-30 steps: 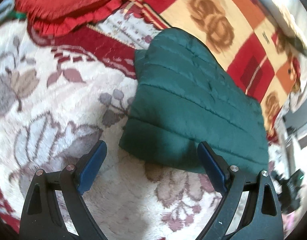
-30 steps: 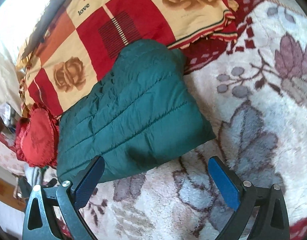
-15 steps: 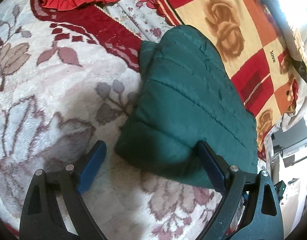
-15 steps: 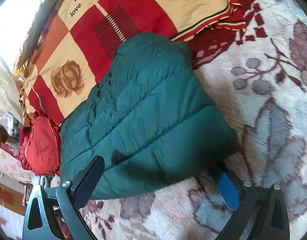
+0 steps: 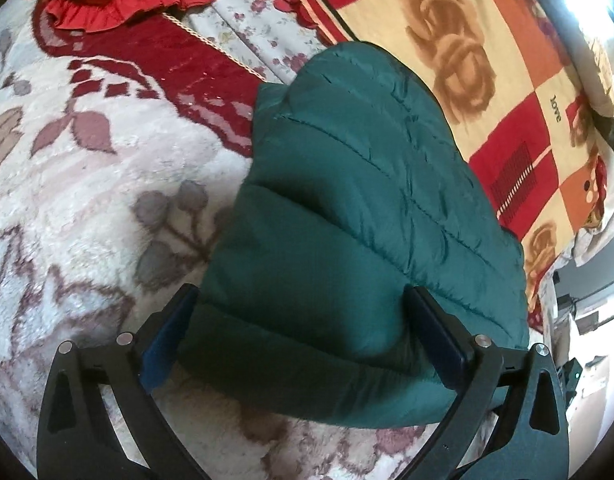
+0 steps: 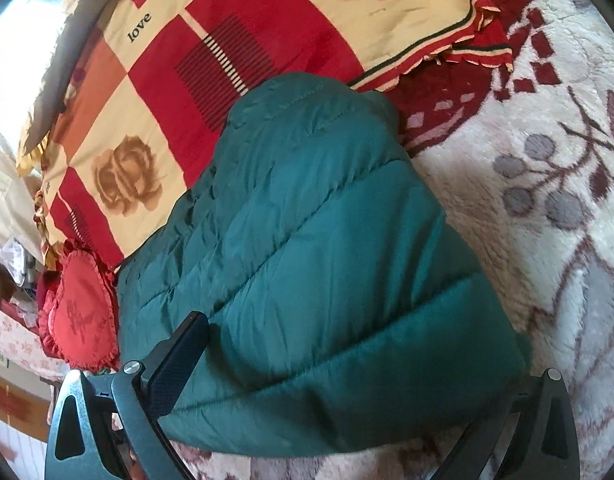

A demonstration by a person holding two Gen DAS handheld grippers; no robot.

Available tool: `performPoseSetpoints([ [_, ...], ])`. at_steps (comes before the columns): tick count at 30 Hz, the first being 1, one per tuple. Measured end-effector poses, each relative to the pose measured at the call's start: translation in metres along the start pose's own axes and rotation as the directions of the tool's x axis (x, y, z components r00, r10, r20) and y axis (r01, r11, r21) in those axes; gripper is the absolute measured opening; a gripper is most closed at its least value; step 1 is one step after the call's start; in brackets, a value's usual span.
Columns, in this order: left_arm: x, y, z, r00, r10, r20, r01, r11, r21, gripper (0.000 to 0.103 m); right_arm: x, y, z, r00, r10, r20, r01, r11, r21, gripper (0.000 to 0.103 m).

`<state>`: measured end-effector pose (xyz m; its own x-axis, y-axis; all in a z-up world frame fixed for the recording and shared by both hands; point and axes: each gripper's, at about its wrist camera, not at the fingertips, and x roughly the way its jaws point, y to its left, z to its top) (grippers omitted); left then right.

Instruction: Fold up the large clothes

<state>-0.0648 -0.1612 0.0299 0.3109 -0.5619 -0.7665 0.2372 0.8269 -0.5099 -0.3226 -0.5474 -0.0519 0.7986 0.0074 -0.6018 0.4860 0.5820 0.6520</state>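
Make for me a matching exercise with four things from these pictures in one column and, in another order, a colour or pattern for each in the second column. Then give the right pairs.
Things:
1. folded puffer jacket
2. heart-shaped cushion
3. checked blanket
4. fluffy bed cover

Colours or patterns:
A. cream with mauve leaves and berries
B. dark green, quilted
C. red, with a frilled edge
D. red and cream squares with brown roses and the word "love"

Pairs: 1-B, 2-C, 3-D, 4-A
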Motion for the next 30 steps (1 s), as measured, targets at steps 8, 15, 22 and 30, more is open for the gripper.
performPoseSetpoints([
  [8, -0.008, 0.003, 0.002, 0.998, -0.054, -0.025, 0.055, 0.998, 0.017, 0.069, -0.002, -0.002, 0.005, 1.000, 0.007, 0.010, -0.007, 1.000, 0.014, 0.074],
  [15, -0.030, -0.004, 0.003, 0.998, -0.054, -0.019, 0.055, 0.997, 0.052, 0.045, -0.022, 0.006, 0.003, 0.999, 0.028, 0.028, -0.028, 1.000, 0.001, 0.038],
  [22, -0.053, -0.005, -0.011, 0.999, -0.048, -0.016, 0.050, 0.995, 0.084, 0.043, -0.046, 0.012, -0.008, 0.999, 0.048, 0.025, -0.047, 0.998, -0.031, 0.034],
  [30, -0.089, 0.005, -0.038, 0.998, -0.046, -0.031, 0.049, 0.992, 0.115, 0.043, -0.082, 0.022, -0.041, 0.998, 0.056, 0.004, -0.055, 0.995, -0.087, 0.034],
])
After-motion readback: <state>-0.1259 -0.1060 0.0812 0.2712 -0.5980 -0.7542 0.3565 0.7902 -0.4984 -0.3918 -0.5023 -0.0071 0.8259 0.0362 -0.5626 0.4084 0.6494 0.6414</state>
